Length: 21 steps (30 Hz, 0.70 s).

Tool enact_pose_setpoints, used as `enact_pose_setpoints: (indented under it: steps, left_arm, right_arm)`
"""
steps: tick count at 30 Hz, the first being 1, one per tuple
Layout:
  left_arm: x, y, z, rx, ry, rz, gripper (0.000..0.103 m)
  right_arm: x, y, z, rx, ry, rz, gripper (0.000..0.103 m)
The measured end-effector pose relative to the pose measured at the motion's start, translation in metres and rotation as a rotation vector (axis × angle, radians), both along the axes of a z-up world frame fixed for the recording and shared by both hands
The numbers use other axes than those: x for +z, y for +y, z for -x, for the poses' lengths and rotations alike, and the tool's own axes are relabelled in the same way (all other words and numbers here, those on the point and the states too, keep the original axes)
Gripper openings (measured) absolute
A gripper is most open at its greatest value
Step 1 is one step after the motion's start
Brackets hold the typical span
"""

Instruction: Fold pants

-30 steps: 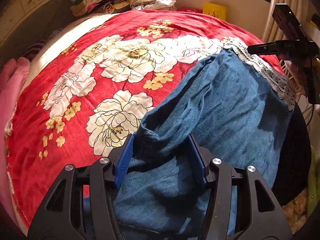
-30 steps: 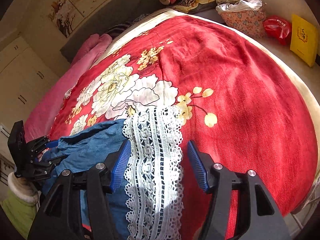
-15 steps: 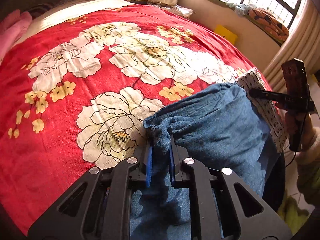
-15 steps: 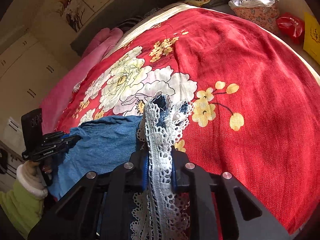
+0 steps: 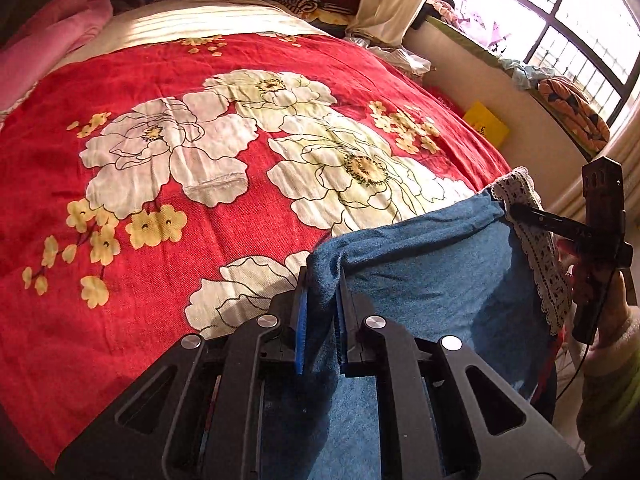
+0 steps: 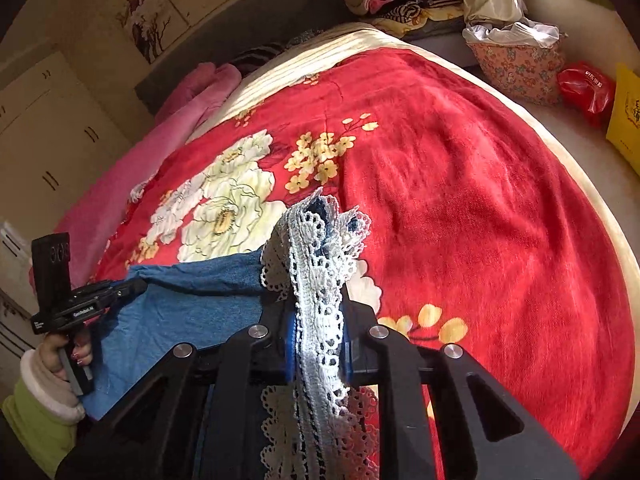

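Blue denim pants (image 5: 432, 280) with a white lace hem (image 5: 540, 256) hang stretched between my two grippers, above the near edge of a red flowered bedspread (image 5: 200, 128). My left gripper (image 5: 322, 300) is shut on a bunched denim corner. My right gripper (image 6: 318, 312) is shut on the lace hem (image 6: 316, 264), which sticks up past the fingers. In the left wrist view the right gripper (image 5: 520, 212) pinches the lace corner at the right. In the right wrist view the left gripper (image 6: 136, 286) holds the denim (image 6: 192, 312) at the left.
A pink blanket (image 6: 168, 144) lies along the far side of the bed. Piled clothes (image 6: 392, 0) and a flowered basket (image 6: 516, 68) stand past the head. A yellow bag (image 5: 486, 122) and a windowsill lie beside the bed.
Both grippers closed, the left on the denim corner and the right on the lace hem. They then lifted the cloth, pulling the top edge taut between them.
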State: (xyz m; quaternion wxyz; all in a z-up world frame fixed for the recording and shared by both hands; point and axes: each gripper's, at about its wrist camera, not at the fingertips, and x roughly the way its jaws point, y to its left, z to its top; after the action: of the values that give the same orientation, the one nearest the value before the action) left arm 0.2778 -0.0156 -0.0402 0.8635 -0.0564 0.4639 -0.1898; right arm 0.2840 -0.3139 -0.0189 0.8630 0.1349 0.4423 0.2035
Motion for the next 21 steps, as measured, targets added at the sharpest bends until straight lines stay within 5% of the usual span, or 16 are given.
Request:
enact_pose_setpoints:
  steps: [6, 21]
  left_arm:
    - [-0.010, -0.001, 0.002, 0.019, 0.009, -0.035, 0.014]
    - [0.032, 0.025, 0.064, 0.101, -0.127, -0.043, 0.051]
  right_arm:
    - [-0.019, -0.001, -0.008, -0.038, 0.023, 0.046, 0.035]
    - [0.026, -0.047, 0.083, -0.124, -0.079, -0.017, 0.064]
